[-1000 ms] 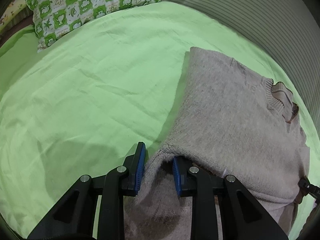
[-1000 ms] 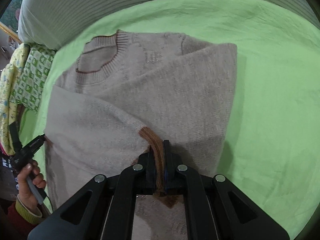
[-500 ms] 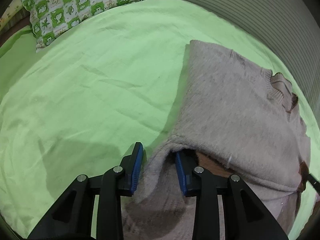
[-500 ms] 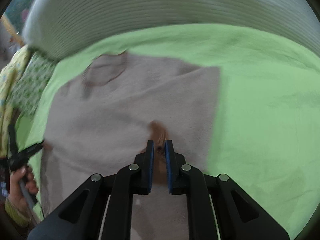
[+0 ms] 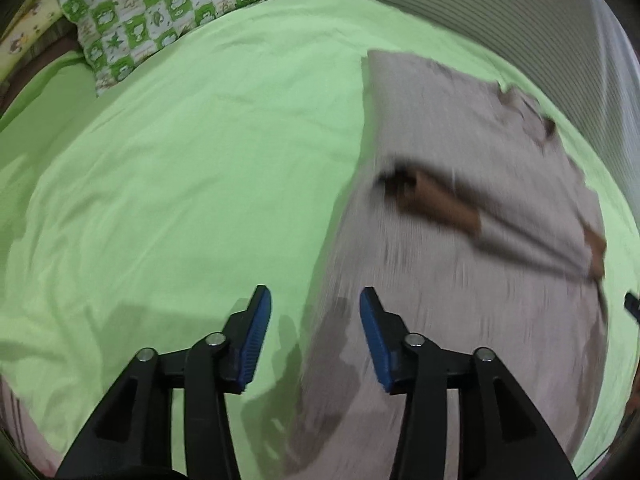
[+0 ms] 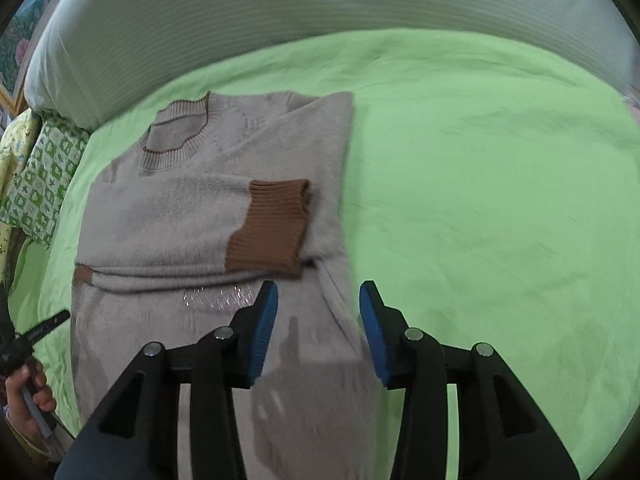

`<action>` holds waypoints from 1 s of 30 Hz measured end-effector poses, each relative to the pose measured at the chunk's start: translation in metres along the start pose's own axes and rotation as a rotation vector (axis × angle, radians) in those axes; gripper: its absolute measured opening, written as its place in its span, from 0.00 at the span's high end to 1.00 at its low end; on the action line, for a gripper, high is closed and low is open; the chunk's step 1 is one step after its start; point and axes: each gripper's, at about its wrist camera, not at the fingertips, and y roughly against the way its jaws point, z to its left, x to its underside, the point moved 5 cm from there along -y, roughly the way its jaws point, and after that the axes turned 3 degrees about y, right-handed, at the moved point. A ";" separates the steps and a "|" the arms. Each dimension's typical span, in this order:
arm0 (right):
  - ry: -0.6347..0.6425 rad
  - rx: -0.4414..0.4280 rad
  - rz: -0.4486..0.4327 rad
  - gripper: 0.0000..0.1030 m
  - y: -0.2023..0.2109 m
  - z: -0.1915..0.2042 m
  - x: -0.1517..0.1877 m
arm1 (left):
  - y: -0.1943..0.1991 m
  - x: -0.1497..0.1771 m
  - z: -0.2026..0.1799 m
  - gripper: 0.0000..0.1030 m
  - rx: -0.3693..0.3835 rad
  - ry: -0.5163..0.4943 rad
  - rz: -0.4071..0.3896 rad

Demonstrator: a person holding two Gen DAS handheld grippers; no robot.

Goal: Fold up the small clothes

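Though left view blurs sweater point(image 5: 460, 280), both tongs point(image 5: 314, 312) point(image 6: 318, 308) opening, empty.

Green sheet point(image 5: 168, 184) lies bare and flat over a wide stretch left of the sweater point(image 5: 460, 280) in the left wrist view, open for passing. Same bare sheet right of the sweater point(image 6: 208, 216) in the right wrist view. Checked pillow point(image 5: 168, 8) blocks the far left corner. Striped bedding point(image 6: 320, 12) rises as a long barrier along the far edge, just behind the sweater's collar. Person's hand point(image 6: 28, 400) gripping a black handle sits at the sweater's left edge, low in the right wrist view.
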 end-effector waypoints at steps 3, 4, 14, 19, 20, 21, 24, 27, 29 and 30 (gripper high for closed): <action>-0.034 -0.033 0.002 0.57 0.019 -0.001 0.020 | 0.011 0.029 0.009 0.49 0.024 -0.012 0.021; -0.040 -0.039 0.004 0.57 0.023 0.000 0.029 | 0.014 0.037 0.011 0.48 0.033 -0.013 0.030; -0.105 -0.083 0.062 0.57 0.047 0.002 0.131 | 0.043 0.131 0.017 0.41 0.192 -0.029 0.145; -0.113 -0.108 0.077 0.57 0.060 0.000 0.175 | 0.043 0.167 0.020 0.41 0.227 -0.054 0.208; -0.115 -0.112 0.080 0.57 0.062 0.000 0.183 | 0.043 0.172 0.019 0.41 0.235 -0.055 0.215; -0.119 -0.118 0.082 0.57 0.065 0.000 0.190 | 0.043 0.180 0.019 0.41 0.253 -0.056 0.228; -0.126 -0.143 0.086 0.57 0.070 0.002 0.207 | 0.042 0.194 0.019 0.41 0.276 -0.060 0.248; -0.115 -0.159 0.098 0.57 0.074 0.007 0.224 | 0.042 0.204 0.018 0.39 0.287 -0.059 0.257; -0.110 -0.167 0.110 0.57 0.074 0.010 0.236 | 0.042 0.210 0.017 0.39 0.294 -0.060 0.263; -0.110 -0.170 0.117 0.57 0.073 0.010 0.240 | 0.040 0.208 0.014 0.38 0.295 -0.060 0.264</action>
